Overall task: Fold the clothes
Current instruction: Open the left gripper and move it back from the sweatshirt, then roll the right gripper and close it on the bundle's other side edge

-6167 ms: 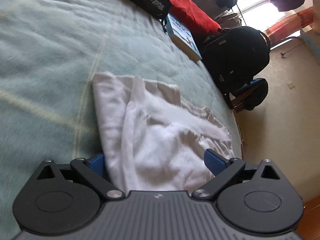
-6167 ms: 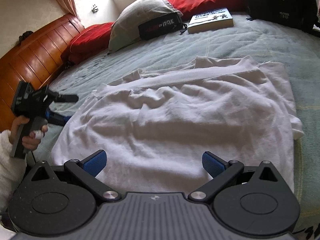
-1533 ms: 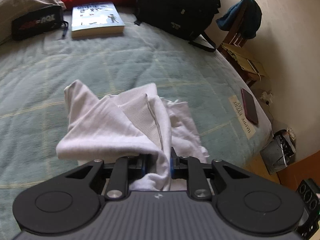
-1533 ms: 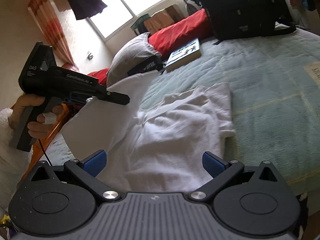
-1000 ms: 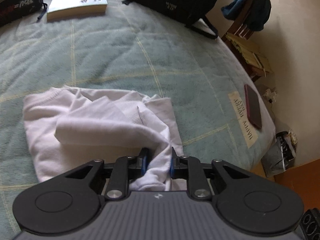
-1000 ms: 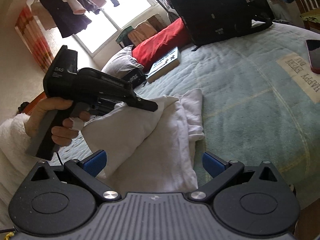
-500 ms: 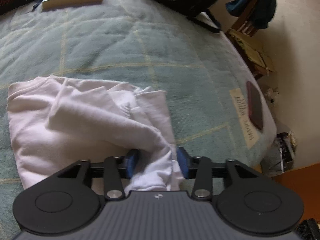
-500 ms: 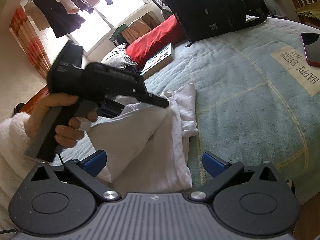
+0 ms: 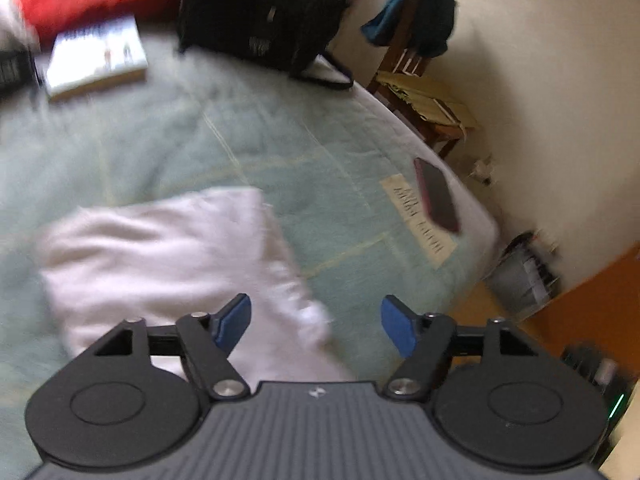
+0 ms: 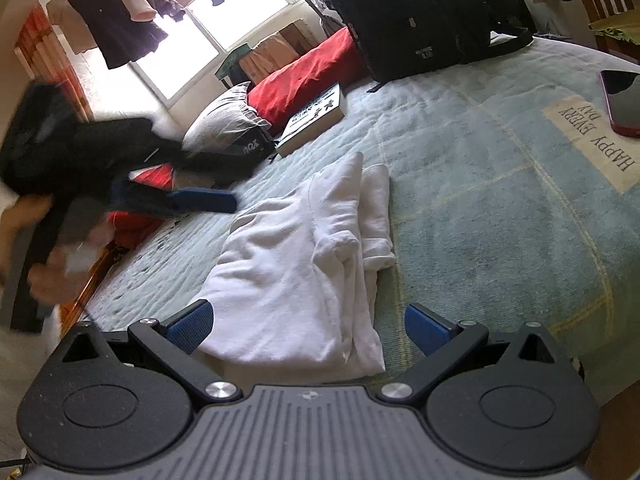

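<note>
A white garment [image 10: 304, 264] lies folded over on the green quilted bed [image 10: 480, 208]; it also shows, blurred, in the left wrist view [image 9: 168, 264]. My left gripper [image 9: 316, 322] is open and empty, above the garment's near right edge. In the right wrist view the left gripper [image 10: 200, 200] is lifted off to the left of the garment, held by a hand. My right gripper [image 10: 306, 326] is open and empty, just above the garment's near edge.
A black backpack [image 10: 420, 20], a book [image 10: 316, 120], a black pouch [image 10: 248, 146] and red pillows [image 10: 308, 72] lie at the bed's far side. A phone [image 10: 624, 100] rests on a printed label near the right edge. A chair [image 9: 420, 80] stands beside the bed.
My left gripper has opened and let go of the garment, then pulled up and away. The garment now lies folded on the bed. My right gripper stays open and nearly still.
</note>
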Demonstrator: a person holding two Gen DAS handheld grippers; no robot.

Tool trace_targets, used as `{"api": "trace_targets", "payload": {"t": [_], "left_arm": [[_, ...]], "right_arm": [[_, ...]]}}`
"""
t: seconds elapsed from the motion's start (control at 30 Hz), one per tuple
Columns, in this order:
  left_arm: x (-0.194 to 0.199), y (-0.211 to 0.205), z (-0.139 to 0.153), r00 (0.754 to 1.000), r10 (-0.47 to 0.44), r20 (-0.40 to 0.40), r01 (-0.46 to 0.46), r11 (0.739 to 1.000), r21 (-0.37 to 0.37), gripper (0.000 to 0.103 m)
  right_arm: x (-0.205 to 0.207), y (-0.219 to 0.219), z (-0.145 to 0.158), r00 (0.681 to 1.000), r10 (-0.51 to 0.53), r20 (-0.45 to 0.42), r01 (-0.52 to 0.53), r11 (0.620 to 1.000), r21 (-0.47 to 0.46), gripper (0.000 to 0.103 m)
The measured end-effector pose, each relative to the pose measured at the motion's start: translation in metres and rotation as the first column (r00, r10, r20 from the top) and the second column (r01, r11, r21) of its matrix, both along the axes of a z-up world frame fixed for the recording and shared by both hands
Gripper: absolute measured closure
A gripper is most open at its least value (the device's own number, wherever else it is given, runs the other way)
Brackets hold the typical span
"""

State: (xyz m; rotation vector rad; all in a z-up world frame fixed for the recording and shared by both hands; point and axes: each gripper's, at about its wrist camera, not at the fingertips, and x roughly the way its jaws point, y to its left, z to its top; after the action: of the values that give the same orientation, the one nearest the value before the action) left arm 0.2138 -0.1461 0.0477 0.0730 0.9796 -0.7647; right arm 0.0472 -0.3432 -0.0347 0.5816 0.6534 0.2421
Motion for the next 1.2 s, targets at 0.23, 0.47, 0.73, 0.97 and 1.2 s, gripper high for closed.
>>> {"api": "trace_targets", "payload": {"t": [0.23,0.47,0.73,0.97,1.2], "left_arm": [[-0.079,0.062,-0.020,0.966,-0.114,0.233,0.063,0.974,0.217,0.022],[-0.116,0.068,-0.069,0.926,-0.126,0.355,0.030,0.964,0.266,0.020],[-0.125,0.044,-0.112,0.756,-0.254,0.603,-0.120,0.852,0.509,0.018],[-0.122,0.064,-0.108,0.778,-0.209,0.592,-0.122,0.875,0.469,0.018],[-0.127,0.066,-0.095,0.762,-0.210,0.612,-0.117,0.885,0.450,0.018]], "right_arm": [[0.003,0.003,-0.005,1.000,0.006,-0.018,-0.006,1.000,-0.005,0.000],[0.006,0.011,-0.006,0.999,0.009,-0.037,-0.010,1.000,-0.019,0.000],[-0.004,0.009,0.000,0.999,-0.019,-0.031,0.018,0.999,-0.039,0.000],[-0.002,-0.001,-0.012,0.998,0.016,-0.057,-0.014,0.999,0.036,0.000],[0.002,0.006,-0.029,0.979,0.200,-0.027,-0.184,0.941,0.285,0.000]]}}
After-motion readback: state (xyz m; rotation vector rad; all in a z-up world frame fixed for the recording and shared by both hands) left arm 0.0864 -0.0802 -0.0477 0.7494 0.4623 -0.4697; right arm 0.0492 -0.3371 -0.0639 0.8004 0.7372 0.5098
